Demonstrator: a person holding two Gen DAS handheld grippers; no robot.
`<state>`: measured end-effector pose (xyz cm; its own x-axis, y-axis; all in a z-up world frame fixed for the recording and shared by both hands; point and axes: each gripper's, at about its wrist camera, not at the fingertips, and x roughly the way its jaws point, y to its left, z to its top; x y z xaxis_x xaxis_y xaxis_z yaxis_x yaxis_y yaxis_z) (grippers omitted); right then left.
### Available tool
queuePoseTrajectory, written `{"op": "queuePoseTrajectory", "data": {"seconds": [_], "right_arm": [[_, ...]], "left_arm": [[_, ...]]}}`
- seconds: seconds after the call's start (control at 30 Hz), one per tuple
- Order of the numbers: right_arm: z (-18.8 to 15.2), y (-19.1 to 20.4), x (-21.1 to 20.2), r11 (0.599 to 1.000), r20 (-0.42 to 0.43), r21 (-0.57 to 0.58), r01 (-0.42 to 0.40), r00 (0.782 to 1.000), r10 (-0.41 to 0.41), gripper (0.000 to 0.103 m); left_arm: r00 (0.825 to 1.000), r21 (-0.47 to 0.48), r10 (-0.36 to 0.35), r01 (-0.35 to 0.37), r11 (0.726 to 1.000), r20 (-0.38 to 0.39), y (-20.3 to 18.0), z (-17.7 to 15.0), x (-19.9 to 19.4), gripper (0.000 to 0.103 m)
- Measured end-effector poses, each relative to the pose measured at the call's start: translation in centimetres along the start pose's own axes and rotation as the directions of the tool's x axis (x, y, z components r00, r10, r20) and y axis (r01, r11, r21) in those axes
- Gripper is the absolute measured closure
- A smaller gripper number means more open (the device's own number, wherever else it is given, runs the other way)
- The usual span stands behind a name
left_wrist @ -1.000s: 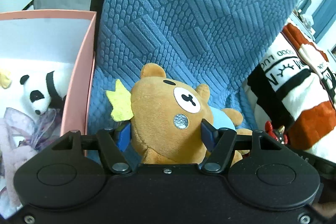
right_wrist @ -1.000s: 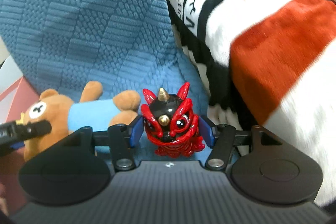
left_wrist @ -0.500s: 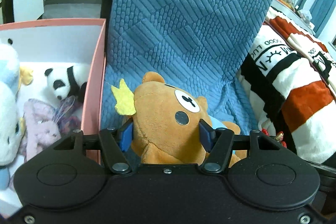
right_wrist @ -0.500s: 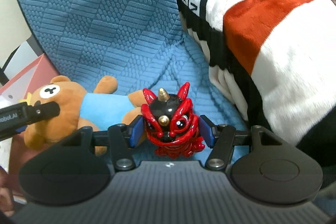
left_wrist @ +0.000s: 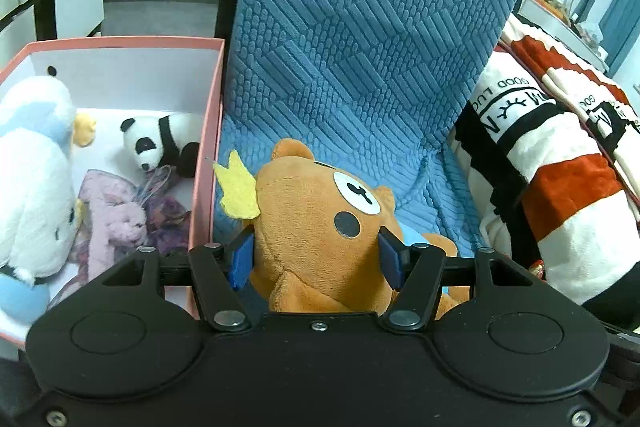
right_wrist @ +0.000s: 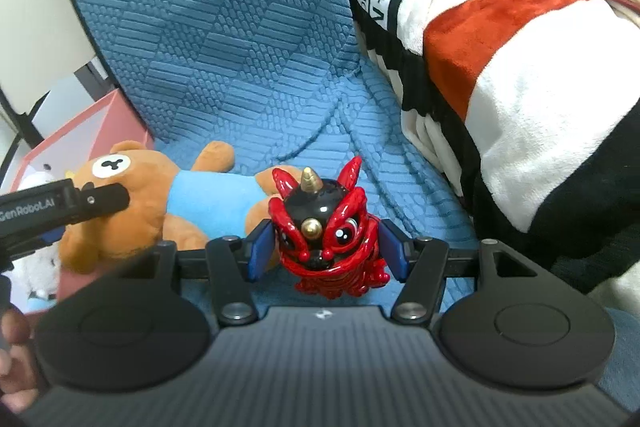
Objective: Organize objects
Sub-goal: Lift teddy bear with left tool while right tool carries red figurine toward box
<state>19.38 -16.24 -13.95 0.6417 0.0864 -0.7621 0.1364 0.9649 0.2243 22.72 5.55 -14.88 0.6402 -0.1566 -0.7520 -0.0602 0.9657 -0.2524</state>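
Pink box (left_wrist: 208, 131) nearer now, left tool (right_wrist: 60, 207) (marked "GenRobot.AI") gripping bear (left_wrist: 320, 227)

Brown plush bear (left_wrist: 320, 223) lies on the blue quilted seat cover (left_wrist: 360, 47); pink cardboard box (left_wrist: 206, 155) left, striped fleece blanket (left_wrist: 560, 187) right.

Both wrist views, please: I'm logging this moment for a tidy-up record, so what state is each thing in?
Left claw: shut on the brown bear's head.
Brown bear: gripped, lying on the blue cover.
Right claw: shut on the red lion figure.
Red lion figure: gripped, upright.
Pink box: open, holding plush toys.
Panda plush: lying inside the box.
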Motion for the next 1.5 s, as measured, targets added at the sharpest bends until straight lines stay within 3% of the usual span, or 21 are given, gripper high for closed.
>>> {"op": "queuePoseTrajectory", "data": {"seconds": [0.43,0.7,1.13,1.5], "right_arm": [[1.8,2.1,-3.8,0.998,-0.013,-0.008,-0.057,0.998,0.057,0.043],[4.0,5.0,-6.2,0.993,0.007,-0.077,-0.091,0.996,0.092,0.043],[6.8,11.4,-8.3,0.969,0.019,-0.153,-0.191,0.980,0.196,0.043],[9.2,18.6,-9.5,0.938,0.031,-0.210,-0.275,0.957,0.288,0.043]], "left_arm": [[1.000,-0.030,0.017,-0.017,0.999,-0.003,0.6,2.8,-4.3,0.044],[1.000,-0.035,0.019,-0.019,0.999,0.019,1.5,6.0,-6.5,0.044],[0.994,-0.110,0.035,-0.024,0.994,0.103,7.1,11.9,-10.8,0.044],[0.977,-0.133,0.074,-0.048,0.990,0.199,12.4,16.7,-14.4,0.044]]}}
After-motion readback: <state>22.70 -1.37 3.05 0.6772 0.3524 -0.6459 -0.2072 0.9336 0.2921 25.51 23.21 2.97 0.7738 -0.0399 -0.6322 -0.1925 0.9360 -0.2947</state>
